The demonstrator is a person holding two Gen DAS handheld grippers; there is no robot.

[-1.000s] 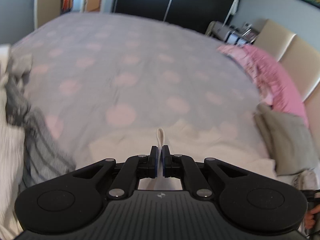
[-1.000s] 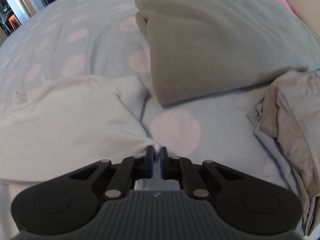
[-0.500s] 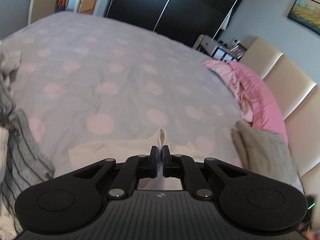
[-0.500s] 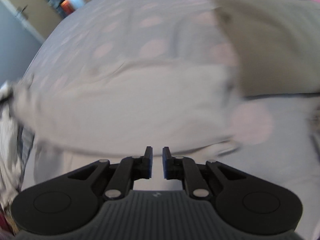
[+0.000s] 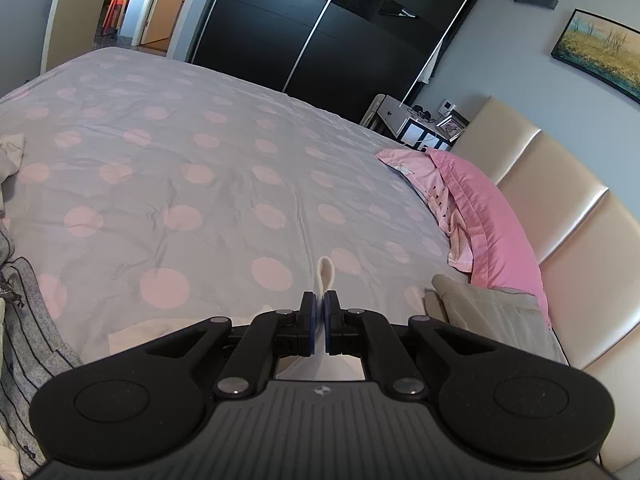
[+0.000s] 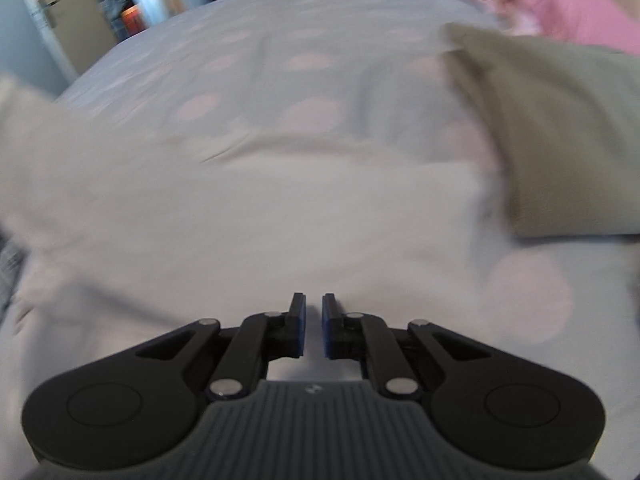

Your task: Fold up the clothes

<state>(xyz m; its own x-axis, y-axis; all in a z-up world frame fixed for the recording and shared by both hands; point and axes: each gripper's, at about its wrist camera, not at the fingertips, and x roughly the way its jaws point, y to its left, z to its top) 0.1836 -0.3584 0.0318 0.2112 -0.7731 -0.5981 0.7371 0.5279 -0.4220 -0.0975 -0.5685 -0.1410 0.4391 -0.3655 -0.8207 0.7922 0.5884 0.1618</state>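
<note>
While the left gripper (image 5: 319, 322) keeps its jaws clamped on a loop of the white garment (image 5: 325, 276), that edge is held up off the bed (image 5: 192, 168), probably so it can be carried over as a fold. The rest of the garment lies spread on the polka-dot cover below, as the blurred right wrist view shows (image 6: 280, 216). The right gripper (image 6: 314, 326) hovers above the cloth with its jaws slightly apart and nothing visible between them; they have just been closing. Judged from this, the right side has been let go so the left can lead. A folded grey-green item (image 6: 560, 140) lies just beside the garment, near the pink pillow (image 5: 492, 216).
</note>
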